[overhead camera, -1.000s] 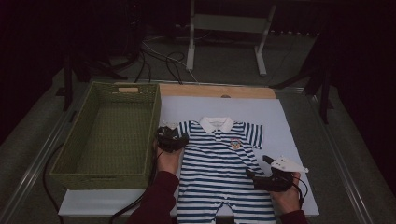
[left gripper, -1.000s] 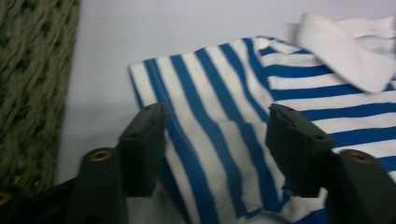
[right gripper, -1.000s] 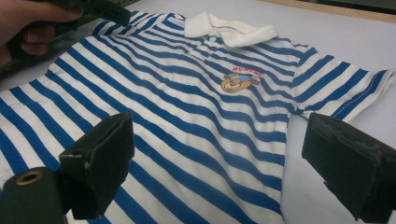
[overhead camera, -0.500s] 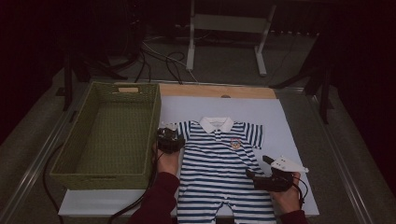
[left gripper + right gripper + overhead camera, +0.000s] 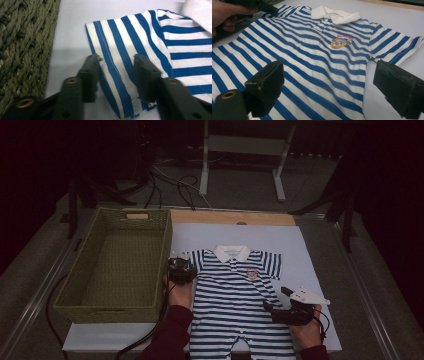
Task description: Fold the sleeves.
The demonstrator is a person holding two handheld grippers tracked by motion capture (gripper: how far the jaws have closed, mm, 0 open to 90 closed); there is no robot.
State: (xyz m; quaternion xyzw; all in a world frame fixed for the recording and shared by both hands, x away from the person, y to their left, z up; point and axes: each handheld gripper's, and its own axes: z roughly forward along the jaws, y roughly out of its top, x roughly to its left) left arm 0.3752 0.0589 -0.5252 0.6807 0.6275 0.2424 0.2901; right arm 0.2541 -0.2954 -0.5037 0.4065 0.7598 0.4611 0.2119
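Observation:
A blue-and-white striped baby romper [image 5: 235,295] with a white collar [image 5: 337,15] and a small chest badge [image 5: 340,41] lies flat on the white table cover [image 5: 310,250]. My left gripper [image 5: 181,268] rests at the romper's left sleeve. In the left gripper view its jaws [image 5: 117,65] straddle the sleeve [image 5: 120,50]. They have just been closing, and the fabric between them still lies flat and unpinched. My right gripper [image 5: 272,307] sits at the romper's right side, below the right sleeve, with its jaws [image 5: 329,77] wide open over the striped body.
A green woven basket [image 5: 112,312] stands empty at the left, its wall [image 5: 22,40] close beside the left gripper. A wooden strip [image 5: 232,217] runs along the table's far edge. Cables and stand legs lie on the dark floor beyond.

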